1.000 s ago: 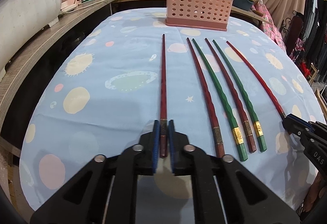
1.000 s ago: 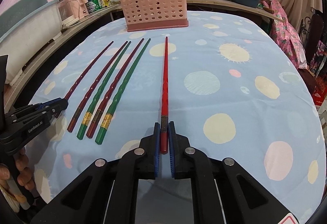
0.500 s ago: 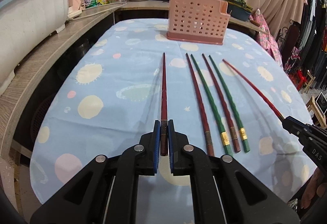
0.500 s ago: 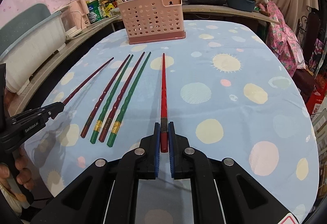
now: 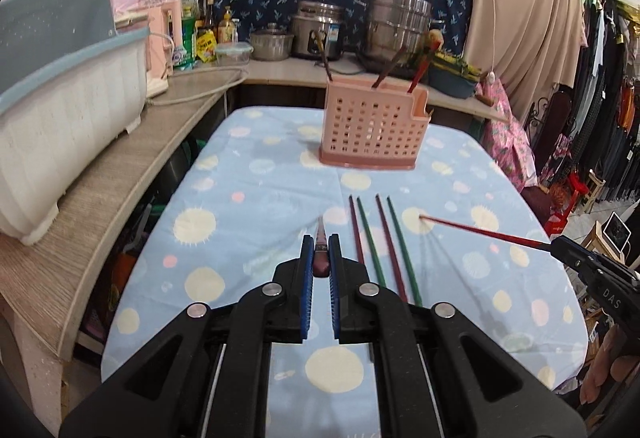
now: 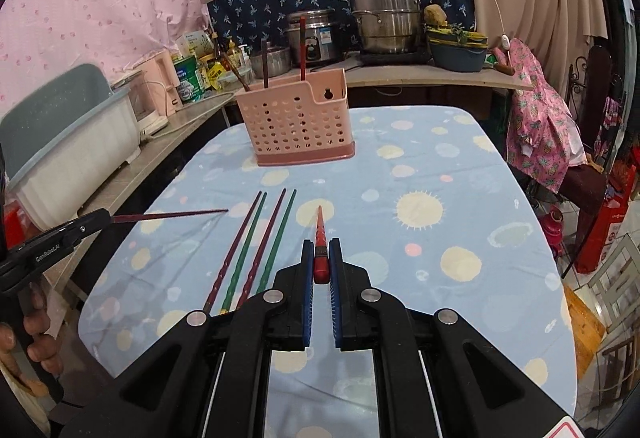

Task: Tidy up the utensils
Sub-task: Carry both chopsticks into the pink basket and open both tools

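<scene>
The job looks partly done, judging by how things lie. Three chopsticks already stand in the pink holder [image 6: 294, 118], which sits on the blue tablecloth [image 6: 440, 250] at about 12 o'clock from both cameras. Two more are lifted clear of the cloth, one in each claw. Four are left lying flat, so by my reckoning these two need dropping in and then two more rounds.

The left gripper [image 5: 320, 258] is pinching the butt end of a dark red chopstick [image 5: 321, 238], which points straight ahead toward the holder (foreshortened to a stub in its own view; from the right wrist it shows as a long thin rod at 9 o'clock). The right gripper [image 6: 321, 258] is likewise clamped on the thick end of a bright red chopstick [image 6: 320, 234], tip aimed forward; in the left view it slants in from 3 o'clock.

The four chopsticks on the cloth [image 6: 256, 246] lie side by side, alternating dark red and green, just left of the right gripper and running toward the holder. They are slim, tapered and faintly ridged, with gold bands near the thick ends.
</scene>
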`<state>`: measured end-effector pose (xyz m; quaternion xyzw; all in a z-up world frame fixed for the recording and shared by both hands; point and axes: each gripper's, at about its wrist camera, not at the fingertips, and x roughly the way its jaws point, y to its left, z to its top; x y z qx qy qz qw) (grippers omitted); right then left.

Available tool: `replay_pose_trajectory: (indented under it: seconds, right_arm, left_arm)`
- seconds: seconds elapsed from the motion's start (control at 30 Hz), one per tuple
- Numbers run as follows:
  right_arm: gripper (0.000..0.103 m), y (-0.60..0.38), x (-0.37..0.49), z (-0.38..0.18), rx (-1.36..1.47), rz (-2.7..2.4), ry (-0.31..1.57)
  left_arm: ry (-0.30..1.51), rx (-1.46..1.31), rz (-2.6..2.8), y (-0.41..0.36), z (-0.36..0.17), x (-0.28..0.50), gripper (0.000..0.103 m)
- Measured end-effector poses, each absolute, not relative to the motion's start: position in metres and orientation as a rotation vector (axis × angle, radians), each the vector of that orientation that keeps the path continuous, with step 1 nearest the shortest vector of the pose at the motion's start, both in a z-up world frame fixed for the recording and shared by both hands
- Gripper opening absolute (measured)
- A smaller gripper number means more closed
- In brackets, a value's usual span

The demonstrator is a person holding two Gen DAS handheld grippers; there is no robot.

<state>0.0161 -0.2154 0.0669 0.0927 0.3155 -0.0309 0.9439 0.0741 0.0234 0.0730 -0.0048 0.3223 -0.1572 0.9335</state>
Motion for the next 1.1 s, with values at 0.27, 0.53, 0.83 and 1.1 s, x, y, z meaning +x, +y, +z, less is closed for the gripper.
replay_pose_trajectory:
  seconds: [0.27,0.53,0.83,1.1]
  right_arm:
    - [0.007,-0.226,0.029,0.110,0.188,-0.067,0.558]
    - [0.007,-0.231,0.053,0.144,0.162,-0.062,0.488]
    - [0.007,-0.245,0.097,0.191,0.173,-0.050,0.372]
    - [0.007,-0.264,0.167,0.239,0.167,-0.054,0.258]
  left_arm:
    - [0.562,-0.013,-0.328,0.018,0.116,0.089,0.007]
    - [0.479,-0.009,-0.325,0.008,0.154,0.122,0.007]
    - [0.375,-0.033,-0.329,-0.005,0.200,0.170,0.007]
    - [0.270,-0.063,-0.325,-0.023,0.243,0.228,0.007]
